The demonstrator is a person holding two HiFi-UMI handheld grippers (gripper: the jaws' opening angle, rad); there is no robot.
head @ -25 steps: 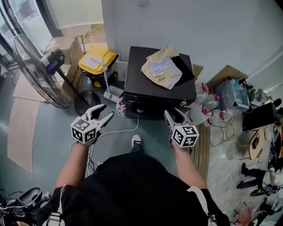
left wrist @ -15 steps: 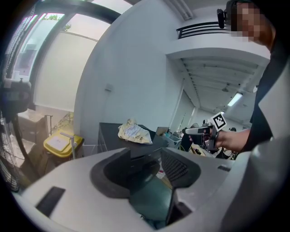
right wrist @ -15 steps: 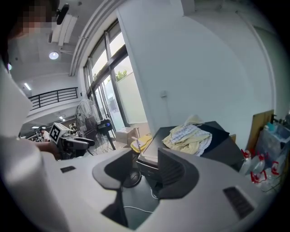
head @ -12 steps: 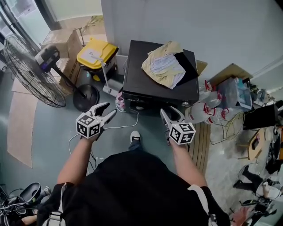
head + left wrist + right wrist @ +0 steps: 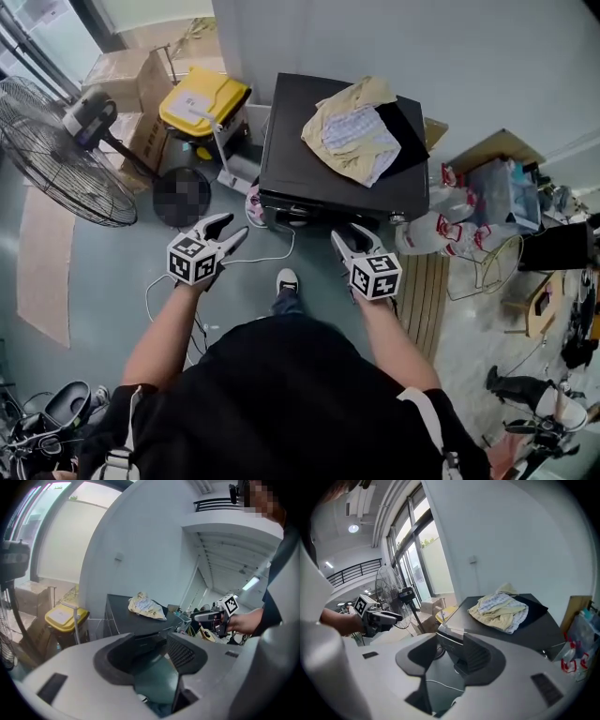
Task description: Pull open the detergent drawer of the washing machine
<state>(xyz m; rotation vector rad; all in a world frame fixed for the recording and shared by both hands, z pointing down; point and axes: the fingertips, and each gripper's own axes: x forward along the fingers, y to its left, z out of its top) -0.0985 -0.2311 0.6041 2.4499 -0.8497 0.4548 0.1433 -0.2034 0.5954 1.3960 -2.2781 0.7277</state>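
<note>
The black washing machine stands against the wall, with a yellow-and-checked cloth on its lid. Only the narrow top strip of its front panel shows in the head view, and I cannot make out the detergent drawer there. My left gripper hangs open, left of the machine's front corner and short of it. My right gripper is open too, just before the front panel's right half, touching nothing. In the right gripper view the machine's front corner sits between the open fingers of the right gripper. The left gripper holds nothing.
A standing fan and a yellow bin are left of the machine, with cardboard boxes behind. A white cable trails on the floor by my shoe. Plastic bags and a wire rack crowd the right side.
I have stepped closer to the machine. Both grippers have moved forward toward its front, the right one shifting left and nearer the panel. Both stay open.
</note>
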